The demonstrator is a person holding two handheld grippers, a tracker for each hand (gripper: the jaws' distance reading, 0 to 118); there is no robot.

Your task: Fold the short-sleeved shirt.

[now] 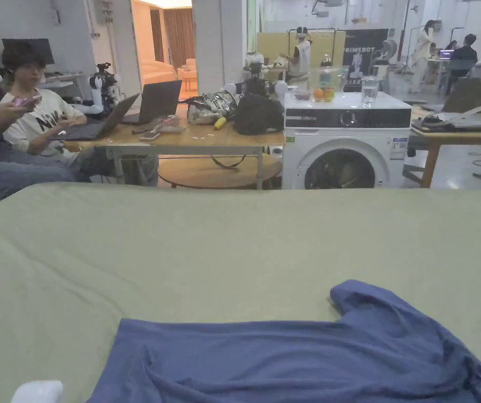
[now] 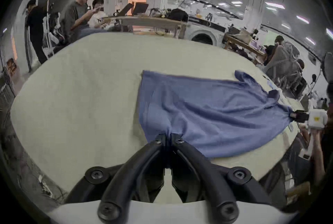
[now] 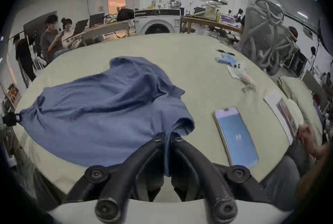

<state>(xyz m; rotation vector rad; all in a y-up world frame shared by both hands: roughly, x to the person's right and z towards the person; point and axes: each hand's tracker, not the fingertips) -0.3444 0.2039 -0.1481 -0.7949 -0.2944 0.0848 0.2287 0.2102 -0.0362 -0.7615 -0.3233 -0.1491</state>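
**Fabric handling notes: blue shirt held at two edge points**

Cloth behaviour first. The short-sleeved shirt (image 1: 307, 357) is thin, soft knit; it looks light and limp, with no stiffness to hold a fold line unaided. It lies spread but rumpled on the pale green table cover (image 1: 208, 252), close to the near edge, one sleeve reaching toward the far side.

Current grip. The left gripper (image 2: 168, 135) has its jaws together, pinching a gathered tuck of the shirt's near edge. The right gripper (image 3: 166, 136) is likewise closed on fabric, a strip of cloth hanging down between its jaws. Creases fan out from both pinch points, so the cloth is under mild tension between them.

Recommended hold, as a judgement: seams, hem corners and shoulder points, since a pinch in open fabric merely bunches it.

Adjacent item: a phone (image 3: 236, 136) lies on the cover just right of the shirt and could be dragged by a sweeping fold.

Visibility limits. The head view cuts off the shirt's near portion. The collar is hard to make out among the rumples. Which layers each jaw pair holds cannot be determined.
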